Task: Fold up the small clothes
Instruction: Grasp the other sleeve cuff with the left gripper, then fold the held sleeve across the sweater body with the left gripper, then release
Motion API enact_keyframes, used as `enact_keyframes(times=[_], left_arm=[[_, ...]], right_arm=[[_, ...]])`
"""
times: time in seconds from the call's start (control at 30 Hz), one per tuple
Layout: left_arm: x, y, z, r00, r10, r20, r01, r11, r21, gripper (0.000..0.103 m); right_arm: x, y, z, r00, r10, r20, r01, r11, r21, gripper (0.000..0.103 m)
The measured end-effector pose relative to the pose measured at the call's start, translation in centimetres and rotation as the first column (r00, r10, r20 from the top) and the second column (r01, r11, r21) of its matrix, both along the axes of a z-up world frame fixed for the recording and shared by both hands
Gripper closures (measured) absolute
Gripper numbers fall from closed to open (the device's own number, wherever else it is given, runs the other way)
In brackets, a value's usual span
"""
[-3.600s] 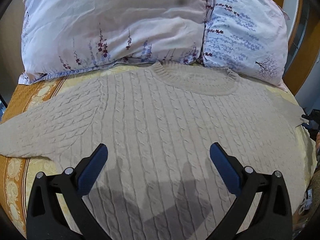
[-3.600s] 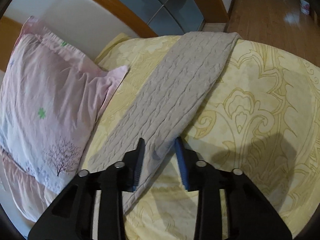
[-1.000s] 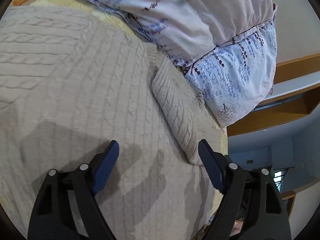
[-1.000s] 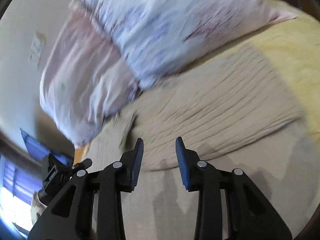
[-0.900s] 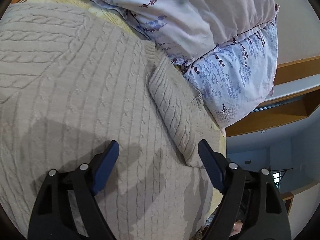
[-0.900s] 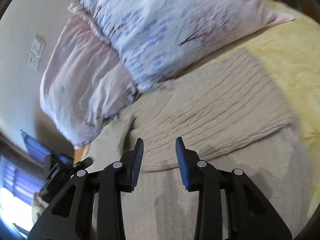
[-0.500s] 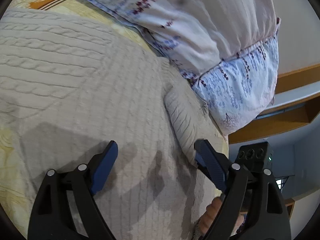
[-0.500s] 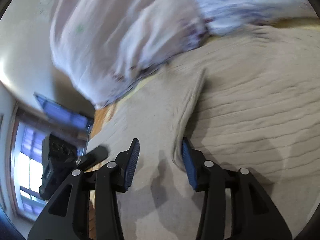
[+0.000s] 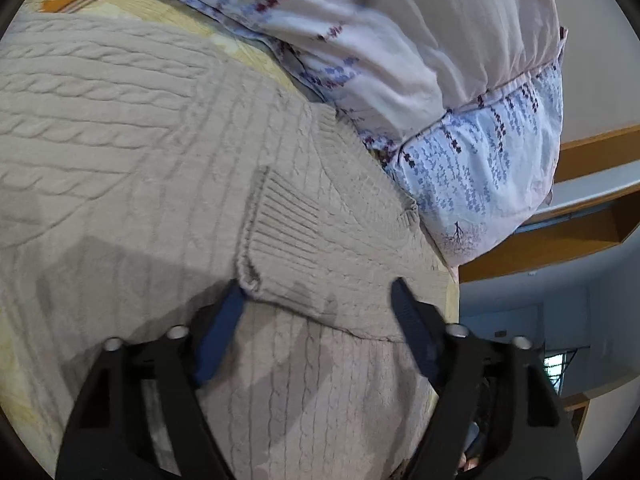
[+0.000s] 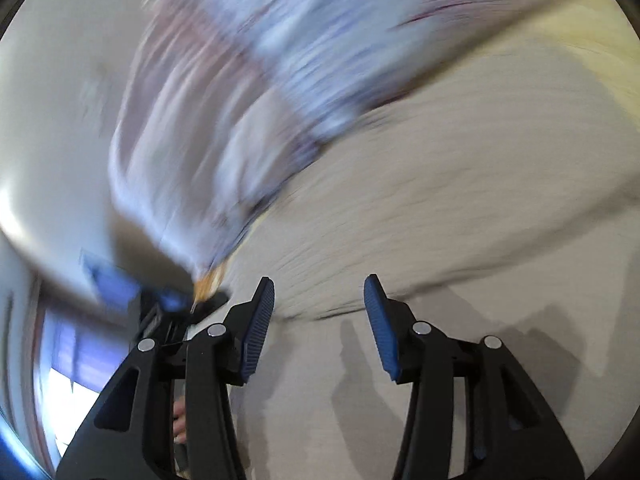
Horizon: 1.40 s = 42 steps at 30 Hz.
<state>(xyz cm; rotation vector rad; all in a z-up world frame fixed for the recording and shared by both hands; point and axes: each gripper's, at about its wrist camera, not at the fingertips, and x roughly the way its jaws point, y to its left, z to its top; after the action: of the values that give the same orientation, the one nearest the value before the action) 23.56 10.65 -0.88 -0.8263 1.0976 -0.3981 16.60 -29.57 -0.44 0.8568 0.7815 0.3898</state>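
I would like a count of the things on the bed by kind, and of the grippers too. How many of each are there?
Sweater, beige cable knit, one sleeve folded across its body: 1
Pillows, pink floral and blue floral: 2
Bedspread, yellow patterned: 1
Grippers, left and right, both open: 2
Total: 6
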Motion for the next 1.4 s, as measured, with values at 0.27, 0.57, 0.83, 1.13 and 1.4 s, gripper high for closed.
enact_keyframes(times=[0.27,0.57,0.83,1.13,1.4], left_arm=[[3.0,-1.8,-1.0,0.999,-0.038,-0.018,0.04,0.995,0.086,0.093],[3.4,-1.9,1.9,0.979,-0.096,0.179,0.036,0.949,0.314,0.095],[2.9,-1.0,0.3,0.992,-0.065,0.108,0.02,0.928,0.372,0.08],[-5.0,10.9,2.9,0.97,0.153,0.189,-0.208,0.925,0.318,0.041],[-10.9,25.5,0.6,0.819,0.568,0.082,-0.57,0.786,0.24,0.048]], right_arm=[[-1.3,-8.3,-4.1,0.943,-0.314,-0.108,0.327,0.935,0.138,0.064],[-1.5,-8.2,-4.7,0.9,-0.435,-0.023,0.436,0.9,0.018,0.094],[-2.4,-7.4,-3.6,0.892,-0.453,-0.005,0.445,0.879,-0.171,0.091],[-4.4,-5.4,-2.3,0.902,-0.424,0.078,0.43,0.871,-0.238,0.046],[-4.0,-3.6,-2.6,0.932,-0.342,0.123,0.362,0.9,-0.242,0.04]])
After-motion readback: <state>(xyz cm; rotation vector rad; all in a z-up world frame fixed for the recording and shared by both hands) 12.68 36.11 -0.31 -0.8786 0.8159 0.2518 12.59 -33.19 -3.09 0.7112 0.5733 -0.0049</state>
